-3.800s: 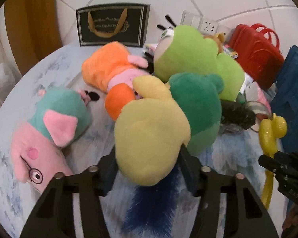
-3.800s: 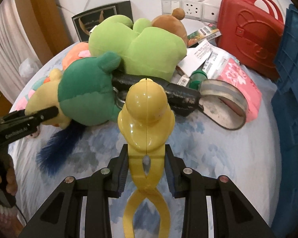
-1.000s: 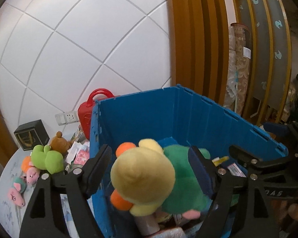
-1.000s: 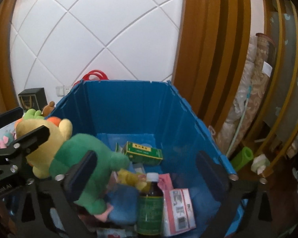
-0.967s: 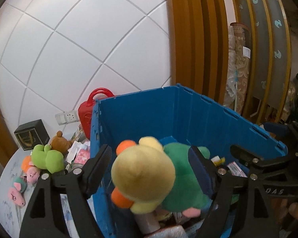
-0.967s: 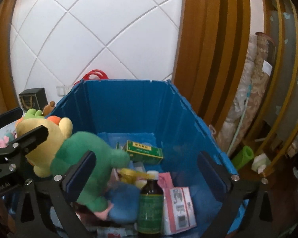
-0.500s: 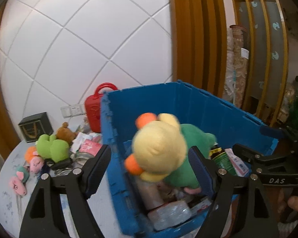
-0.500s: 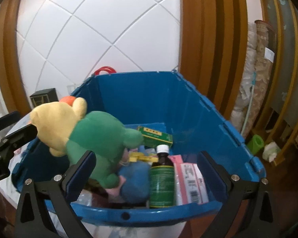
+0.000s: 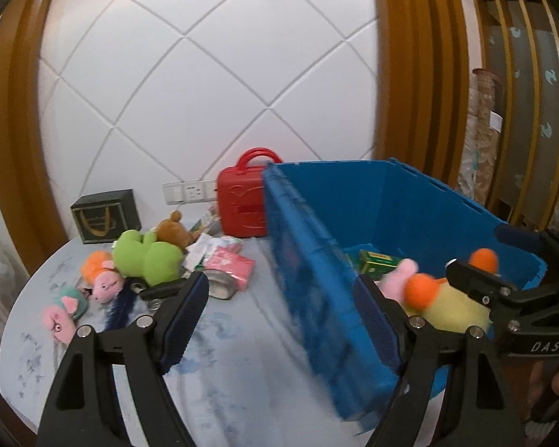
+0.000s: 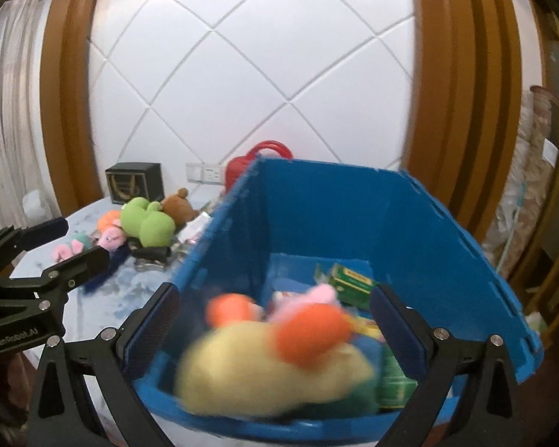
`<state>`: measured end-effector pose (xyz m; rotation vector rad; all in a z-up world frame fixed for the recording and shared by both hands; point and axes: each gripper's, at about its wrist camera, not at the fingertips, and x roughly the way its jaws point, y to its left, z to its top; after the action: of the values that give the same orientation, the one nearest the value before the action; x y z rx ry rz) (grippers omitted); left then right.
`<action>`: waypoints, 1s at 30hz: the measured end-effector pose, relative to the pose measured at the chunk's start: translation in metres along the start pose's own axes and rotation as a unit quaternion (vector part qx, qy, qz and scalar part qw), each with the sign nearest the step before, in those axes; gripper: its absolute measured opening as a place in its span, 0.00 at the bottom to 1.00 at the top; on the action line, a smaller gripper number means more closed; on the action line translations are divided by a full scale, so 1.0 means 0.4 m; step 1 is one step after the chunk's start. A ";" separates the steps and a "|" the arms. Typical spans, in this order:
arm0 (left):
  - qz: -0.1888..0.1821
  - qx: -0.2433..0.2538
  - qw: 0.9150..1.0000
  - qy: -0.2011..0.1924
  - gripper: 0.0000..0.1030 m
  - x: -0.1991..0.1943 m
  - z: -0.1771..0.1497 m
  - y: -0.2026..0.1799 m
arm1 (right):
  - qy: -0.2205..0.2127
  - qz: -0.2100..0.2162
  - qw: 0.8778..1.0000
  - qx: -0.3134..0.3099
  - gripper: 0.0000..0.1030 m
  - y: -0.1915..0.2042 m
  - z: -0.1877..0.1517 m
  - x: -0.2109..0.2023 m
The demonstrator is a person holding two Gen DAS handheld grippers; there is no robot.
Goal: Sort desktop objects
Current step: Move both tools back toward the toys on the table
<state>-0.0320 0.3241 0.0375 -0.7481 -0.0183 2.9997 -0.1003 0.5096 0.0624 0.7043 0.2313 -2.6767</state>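
Plush duck (image 10: pixel 275 372) is lying inside the blue crate (image 10: pixel 410 231) on my feed, yellow body with orange bits on top, heavily blurred in the right wrist view. From the left wrist view I see the same duck (image 9: pixel 454 307) over the crate's near wall (image 9: pixel 316 260), with a pink plush bit just beside it and a green box (image 9: pixel 378 260) further back on the crate floor.

My left gripper (image 9: pixel 279 316) is spread wide with nothing between the pads, and it straddles the crate's side wall, one finger over the worktop (image 9: pixel 242 354) and the other over the crate. My right gripper (image 10: pixel 275 329) is also spread wide and empty; the duck sits in the gap between its fingers in the picture, but the pads aren't touching it as far as I can tell.

Rest of the pile is on the worktop to the left of the crate: a lime green plush (image 9: pixel 145 253), a brown bear (image 9: pixel 173 231) behind it, an orange and pink pig plush (image 9: pixel 102 273), a teal and pink pig plush (image 9: pixel 65 311) nearest the edge, a pink packet (image 9: pixel 231 266), and something dark blue and feathery (image 9: pixel 119 311) near the pigs. Back by the wall there's a red case (image 9: pixel 242 206) touching the crate's corner, a dark gift bag (image 9: pixel 106 216), and a wall socket (image 9: pixel 190 192) between them.
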 end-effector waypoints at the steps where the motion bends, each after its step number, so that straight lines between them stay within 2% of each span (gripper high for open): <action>1: 0.001 -0.002 1.000 0.000 0.77 -0.003 -0.003 0.026 | -0.001 0.000 1.000 -0.001 1.00 0.019 0.004 0.001; 10: 0.005 -0.015 1.000 0.007 0.77 -0.046 -0.045 0.316 | 0.004 0.007 1.000 -0.020 1.00 0.308 0.045 0.050; 16: 0.022 -0.040 0.998 0.033 0.77 -0.037 -0.100 0.519 | 0.025 0.022 0.999 -0.024 1.00 0.491 0.040 0.124; 20: 0.047 -0.080 0.993 0.072 0.77 0.008 -0.140 0.641 | 0.063 0.041 0.997 -0.033 1.00 0.565 0.026 0.198; 24: 0.082 -0.115 0.986 0.089 0.77 0.041 -0.172 0.731 | 0.079 0.057 0.994 -0.046 1.00 0.601 0.033 0.268; 29: 0.146 -0.138 0.972 0.119 0.77 0.099 -0.200 0.824 | 0.091 0.100 0.989 -0.054 1.00 0.631 0.048 0.382; 30: 0.164 -0.145 0.967 0.128 0.77 0.113 -0.207 0.847 | 0.097 0.115 0.987 -0.053 1.00 0.635 0.050 0.413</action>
<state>-0.0483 -0.0118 -0.0649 -1.2823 -0.3643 3.2154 -0.1455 0.2209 -0.0199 0.8995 0.3198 -2.3610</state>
